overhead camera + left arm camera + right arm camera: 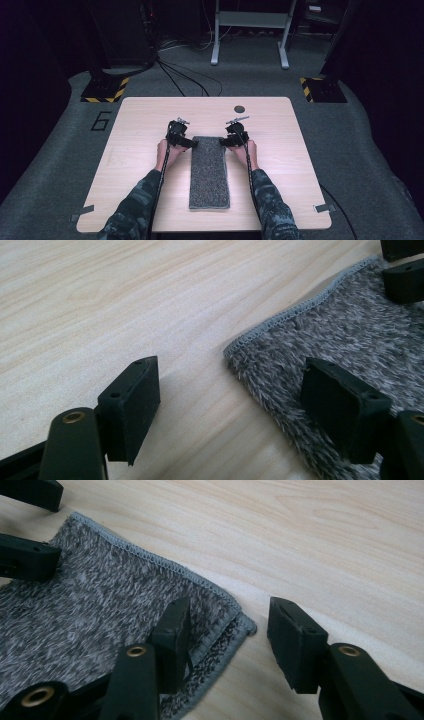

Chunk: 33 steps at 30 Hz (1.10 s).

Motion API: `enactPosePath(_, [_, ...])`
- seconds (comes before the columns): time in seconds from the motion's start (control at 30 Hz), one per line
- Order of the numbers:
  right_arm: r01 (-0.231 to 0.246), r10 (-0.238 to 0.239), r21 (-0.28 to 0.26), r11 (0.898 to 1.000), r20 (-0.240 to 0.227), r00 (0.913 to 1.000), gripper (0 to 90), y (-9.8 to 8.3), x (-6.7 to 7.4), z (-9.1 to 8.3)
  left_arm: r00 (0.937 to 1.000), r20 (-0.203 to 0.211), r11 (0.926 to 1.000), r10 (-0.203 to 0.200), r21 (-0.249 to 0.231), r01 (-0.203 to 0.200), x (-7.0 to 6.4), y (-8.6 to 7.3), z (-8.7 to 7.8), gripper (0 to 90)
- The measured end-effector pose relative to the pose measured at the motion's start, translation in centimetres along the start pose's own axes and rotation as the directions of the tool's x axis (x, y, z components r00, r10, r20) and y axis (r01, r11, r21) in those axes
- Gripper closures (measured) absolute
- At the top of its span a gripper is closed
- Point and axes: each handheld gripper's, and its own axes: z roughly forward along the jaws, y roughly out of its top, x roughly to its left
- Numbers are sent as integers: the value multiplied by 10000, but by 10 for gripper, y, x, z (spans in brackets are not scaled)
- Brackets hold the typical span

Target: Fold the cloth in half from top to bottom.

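Near edge first: our forearms come in from the bottom of the high view, one on each side of the folded grey towel (209, 172), which lies lengthwise at mid-surface (150, 210). We have the left tongs (187, 143) at the towel's far left corner and the right tongs (226, 142) at its far right corner.

Left tongs (235, 410): jaws apart, straddling the corner of the towel (320, 340), nothing pinched. Right tongs (232, 640): jaws also apart, one over the towel (90, 605), one over bare wood; two layers show at that corner.

To do this well, we should take both layers, pinch evenly, then lift together.

Whether the lower pads touch cloth is probably hidden. A small dark disc (239, 109) lies farther back, unidentifiable.
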Motion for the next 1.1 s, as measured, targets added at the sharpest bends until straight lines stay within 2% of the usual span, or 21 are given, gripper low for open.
enactPosePath(0.1, [123, -123, -17, 9999, 72, 9999, 581, 0, 2, 1, 10000, -44, 9999, 54, -106, -54, 1, 0, 0, 273])
enactPosePath(0.4, [294, -294, 47, 9996, 35, 9996, 742, 0, 5, 0, 9995, 67, 9995, 298, -118, -297, -3, 2, 1, 524])
enactPosePath(0.53, [279, -279, -15, 9996, -104, 9996, 809, -2, 4, 0, 9991, 38, 9990, 427, -146, -426, -6, 3, 2, 699])
enactPosePath(0.57, [290, -291, -64, 9996, -99, 9995, 819, -3, 4, 0, 9992, 197, 9993, 354, -107, -352, -7, 3, 2, 740])
enactPosePath(0.67, [192, -195, -136, 9997, -154, 9997, 827, -4, 4, 0, 9988, 342, 9994, 346, -111, -342, -8, 3, 2, 830])
enactPosePath(0.83, [175, -181, -270, 9995, -187, 9997, 831, -6, 3, -2, 9984, 226, 9981, 523, -341, -515, -9, 1, -2, 863])
enactPosePath(1.03, [213, -231, -851, 9961, -194, 9995, 836, -5, 4, -17, 9986, 367, 9941, 391, -1027, -351, -9, 2, -17, 865])
enactPosePath(1.1, [355, -375, -1095, 9933, -160, 9992, 838, -3, 5, -23, 9984, 346, 9920, 443, -1199, -399, -11, 4, -22, 865])
